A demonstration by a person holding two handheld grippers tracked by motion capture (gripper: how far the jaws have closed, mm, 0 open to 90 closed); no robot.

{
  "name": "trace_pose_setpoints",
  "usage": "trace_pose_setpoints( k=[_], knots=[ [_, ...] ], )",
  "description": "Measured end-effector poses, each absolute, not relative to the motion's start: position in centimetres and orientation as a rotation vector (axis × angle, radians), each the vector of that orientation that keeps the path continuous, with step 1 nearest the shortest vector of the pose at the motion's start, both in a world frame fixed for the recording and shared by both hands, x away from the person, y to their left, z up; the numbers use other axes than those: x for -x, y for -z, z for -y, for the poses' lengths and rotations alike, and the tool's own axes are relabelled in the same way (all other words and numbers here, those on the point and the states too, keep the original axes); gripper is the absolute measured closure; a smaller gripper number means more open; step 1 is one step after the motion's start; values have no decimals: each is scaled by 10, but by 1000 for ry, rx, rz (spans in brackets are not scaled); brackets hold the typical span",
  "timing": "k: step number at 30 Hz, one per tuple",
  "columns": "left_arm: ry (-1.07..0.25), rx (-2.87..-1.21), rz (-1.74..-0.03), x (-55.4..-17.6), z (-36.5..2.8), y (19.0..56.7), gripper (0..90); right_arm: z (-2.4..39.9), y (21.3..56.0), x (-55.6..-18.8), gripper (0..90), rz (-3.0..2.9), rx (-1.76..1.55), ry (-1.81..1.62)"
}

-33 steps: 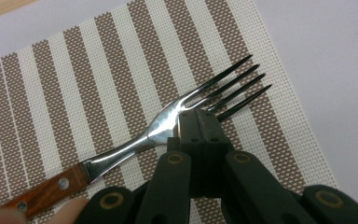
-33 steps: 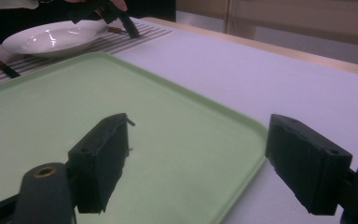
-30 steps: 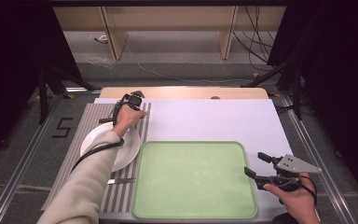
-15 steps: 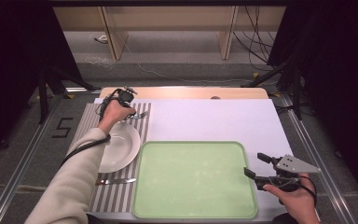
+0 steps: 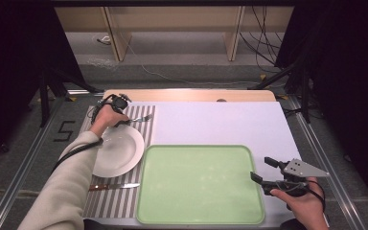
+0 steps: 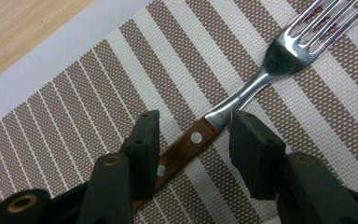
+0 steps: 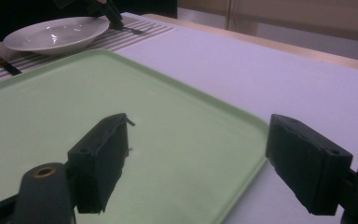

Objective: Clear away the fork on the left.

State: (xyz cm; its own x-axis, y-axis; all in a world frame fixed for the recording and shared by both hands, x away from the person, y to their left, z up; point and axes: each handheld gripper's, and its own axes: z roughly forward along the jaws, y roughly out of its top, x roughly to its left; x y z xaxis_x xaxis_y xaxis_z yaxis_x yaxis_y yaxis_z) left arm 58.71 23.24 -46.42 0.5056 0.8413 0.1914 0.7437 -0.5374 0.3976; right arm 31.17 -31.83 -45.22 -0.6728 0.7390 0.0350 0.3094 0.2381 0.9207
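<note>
Your left gripper (image 6: pixel 193 140) has just been opening; its jaws straddle the fork (image 6: pixel 242 93) on the striped placemat (image 6: pixel 74 116), not yet pinching. Your right gripper (image 5: pixel 268 175) waits released beside the bare green tray (image 5: pixel 199 184).

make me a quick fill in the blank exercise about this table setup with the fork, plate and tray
The wooden-handled metal fork lies on the ____ placemat.
The left gripper has its jaws ____ on either side of the fork's handle.
The round white plate sits to the ____ of the pale green tray in the high view.
The right gripper hovers at the tray's ____ edge.

Missing words: striped; open; left; right
</note>
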Motion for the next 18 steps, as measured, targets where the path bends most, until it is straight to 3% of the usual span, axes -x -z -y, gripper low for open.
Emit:
trace_pose_setpoints(
  k=[18],
  knots=[
    [-474, -2517, -1324, -590, -234, 466, 557, 318, 452, -311, 223, -2111, -962, -1422]
  ],
)
